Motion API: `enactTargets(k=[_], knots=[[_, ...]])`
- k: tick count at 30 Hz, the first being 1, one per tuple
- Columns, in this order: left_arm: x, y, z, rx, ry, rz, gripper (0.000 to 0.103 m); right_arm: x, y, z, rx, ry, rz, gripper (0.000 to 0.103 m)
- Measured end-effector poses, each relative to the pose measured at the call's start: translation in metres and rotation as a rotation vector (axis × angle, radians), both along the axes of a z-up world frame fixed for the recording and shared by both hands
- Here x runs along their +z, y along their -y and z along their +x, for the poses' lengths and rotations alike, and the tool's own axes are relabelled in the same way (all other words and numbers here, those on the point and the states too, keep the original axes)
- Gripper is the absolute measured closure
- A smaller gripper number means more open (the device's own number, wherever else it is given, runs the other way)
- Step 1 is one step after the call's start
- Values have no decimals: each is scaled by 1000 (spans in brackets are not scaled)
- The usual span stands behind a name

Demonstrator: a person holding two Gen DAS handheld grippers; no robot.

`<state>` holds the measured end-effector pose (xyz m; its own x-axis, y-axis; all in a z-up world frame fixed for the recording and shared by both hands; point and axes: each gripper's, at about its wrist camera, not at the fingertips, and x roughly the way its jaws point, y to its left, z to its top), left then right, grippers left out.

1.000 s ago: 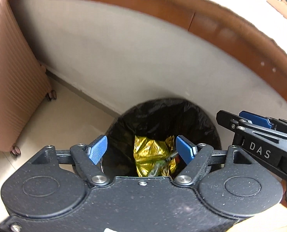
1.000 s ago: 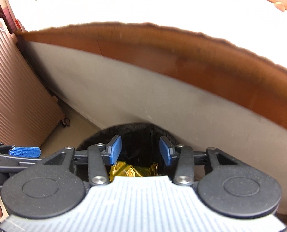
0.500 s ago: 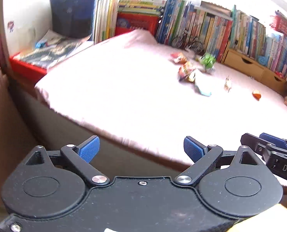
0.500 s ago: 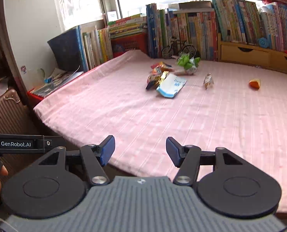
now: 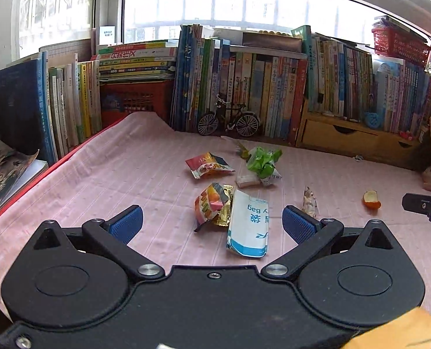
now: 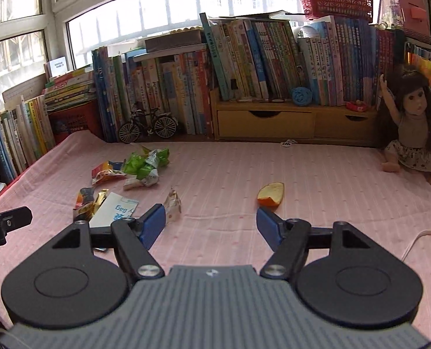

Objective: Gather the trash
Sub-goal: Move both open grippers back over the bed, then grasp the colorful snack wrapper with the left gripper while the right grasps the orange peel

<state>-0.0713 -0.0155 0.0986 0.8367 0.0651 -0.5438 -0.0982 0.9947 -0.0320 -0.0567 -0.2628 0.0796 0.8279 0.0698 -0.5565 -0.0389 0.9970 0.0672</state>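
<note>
Books (image 5: 244, 81) lined along window; model bicycle (image 5: 228, 117) before them; doll (image 6: 413, 125) seated on pink bedsheet (image 6: 317, 174).

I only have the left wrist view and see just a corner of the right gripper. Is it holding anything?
Observer: No. The right gripper is open with nothing between its jaws, which have just been opening.
Operator: Anything right of the peel that I'm missing?
Observer: A white cord lies on the sheet at the right edge.
Operator: Which trash is nearest the right gripper?
Observer: The clear wrapper, just past one of its pads.
</note>
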Motion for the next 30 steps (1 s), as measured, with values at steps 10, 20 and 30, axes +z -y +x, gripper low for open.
enactTargets(k=[10, 20, 30], knots=[[-51, 7, 99, 56, -169, 3, 29, -31, 41, 93, -80, -130, -36, 23], [-78, 7, 127, 84, -212, 35, 39, -70, 45, 147, -98, -266, -40, 27], [-87, 0, 136, 99, -192, -12, 58, -87, 45, 165, -125, -310, -42, 48]])
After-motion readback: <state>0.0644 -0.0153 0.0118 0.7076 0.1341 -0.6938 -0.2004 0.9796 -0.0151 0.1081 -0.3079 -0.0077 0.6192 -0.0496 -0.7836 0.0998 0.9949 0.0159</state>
